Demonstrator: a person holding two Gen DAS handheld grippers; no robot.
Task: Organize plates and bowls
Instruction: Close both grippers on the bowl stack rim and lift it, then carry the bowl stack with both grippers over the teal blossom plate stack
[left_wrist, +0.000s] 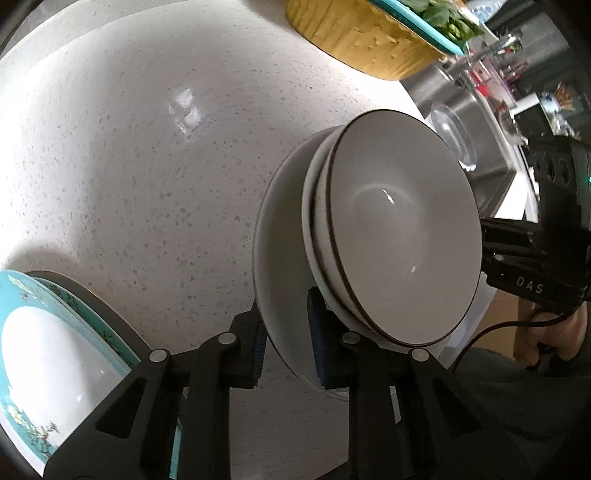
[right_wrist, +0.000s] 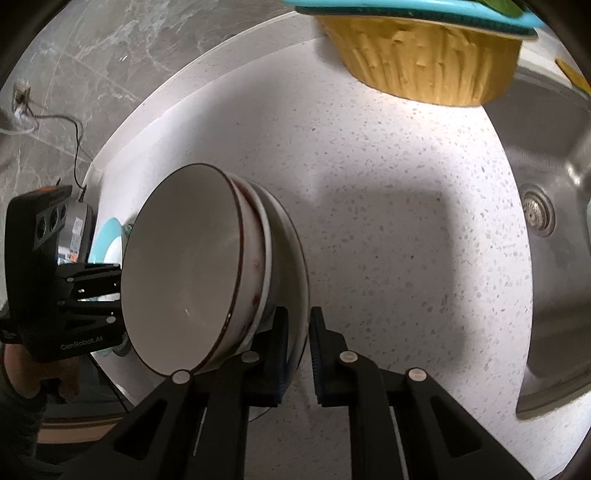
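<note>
You are working over a white speckled stone countertop (right_wrist: 388, 229), glossy enough to throw back a bright patch of light near its middle. Along its right edge sits a stainless steel sink basin (right_wrist: 554, 155) with a round metal drain strainer (right_wrist: 537, 212) in its floor. At the countertop's far edge stands a yellow ribbed container (right_wrist: 424, 70) with a turquoise rim. Beyond the countertop's left edge you see a grey marbled wall (right_wrist: 92, 66) carrying a wall socket (right_wrist: 20, 98) with a thin dark cable hanging from it. Soft shadows lie across the countertop near the sink.
</note>
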